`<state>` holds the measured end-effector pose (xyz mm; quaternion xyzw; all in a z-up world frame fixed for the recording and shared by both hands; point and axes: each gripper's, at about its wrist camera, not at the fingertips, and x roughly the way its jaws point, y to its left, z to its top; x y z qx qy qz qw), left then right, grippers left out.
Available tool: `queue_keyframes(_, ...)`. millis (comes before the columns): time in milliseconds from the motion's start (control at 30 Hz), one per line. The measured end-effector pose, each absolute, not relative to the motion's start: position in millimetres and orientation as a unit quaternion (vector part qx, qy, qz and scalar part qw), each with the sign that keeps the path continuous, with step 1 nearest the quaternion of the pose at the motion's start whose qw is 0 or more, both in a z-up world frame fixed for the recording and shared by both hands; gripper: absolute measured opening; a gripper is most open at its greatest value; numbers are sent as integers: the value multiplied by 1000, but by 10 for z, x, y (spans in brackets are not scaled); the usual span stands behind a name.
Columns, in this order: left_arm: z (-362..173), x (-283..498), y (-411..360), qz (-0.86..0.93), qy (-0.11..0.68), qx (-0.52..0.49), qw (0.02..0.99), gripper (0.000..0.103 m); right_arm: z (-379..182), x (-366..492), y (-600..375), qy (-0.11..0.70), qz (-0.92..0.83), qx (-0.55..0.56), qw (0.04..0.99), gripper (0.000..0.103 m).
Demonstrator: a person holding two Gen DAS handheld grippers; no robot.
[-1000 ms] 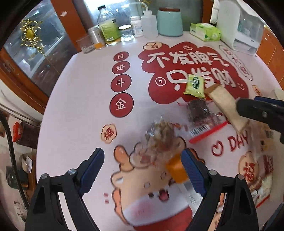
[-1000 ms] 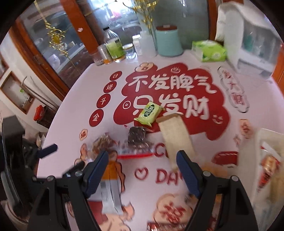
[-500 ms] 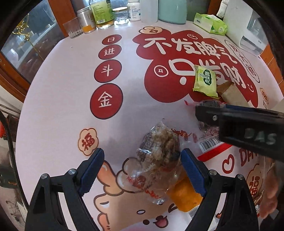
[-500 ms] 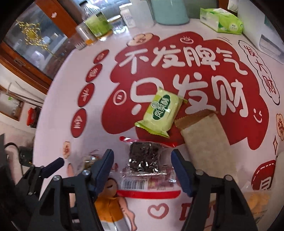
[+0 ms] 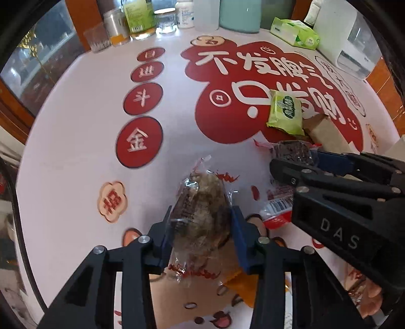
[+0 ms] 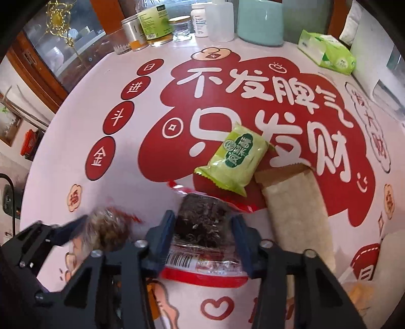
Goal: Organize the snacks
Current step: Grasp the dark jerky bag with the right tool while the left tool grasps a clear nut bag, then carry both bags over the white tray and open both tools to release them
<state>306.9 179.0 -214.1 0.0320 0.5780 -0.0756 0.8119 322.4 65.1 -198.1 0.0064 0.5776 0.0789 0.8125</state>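
left claw: jaws closing, pads pressing both sides of clear nut-snack bag on bench, near edge.
right claw: jaws closing, pads against dark snack pack, red-trimmed, just right of nut bag.
green packet: flat on bench behind dark pack, overlapping tan wrapper.
bottle: yellow-green liquid, bench far edge.
glass: looks empty.
mint canister: contents hidden.
tissue pack: far right.
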Motion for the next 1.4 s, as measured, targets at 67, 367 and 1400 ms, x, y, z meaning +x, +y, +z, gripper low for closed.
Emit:
queue_keyframes(67, -2134, 3051, 1803, -71, 578, 30, 812, 39, -1975, 3209, 647, 576, 78, 8, 814, 44)
queue_keyframes(367, -1801, 2741, 1883, -49, 565, 20, 823, 39, -1701, 3007, 507, 558, 107, 65, 821, 44)
queue_keyframes(1400, -155, 836, -143, -187, 472, 85, 858, 39, -131, 513, -1632, 434, 58, 161, 885, 44)
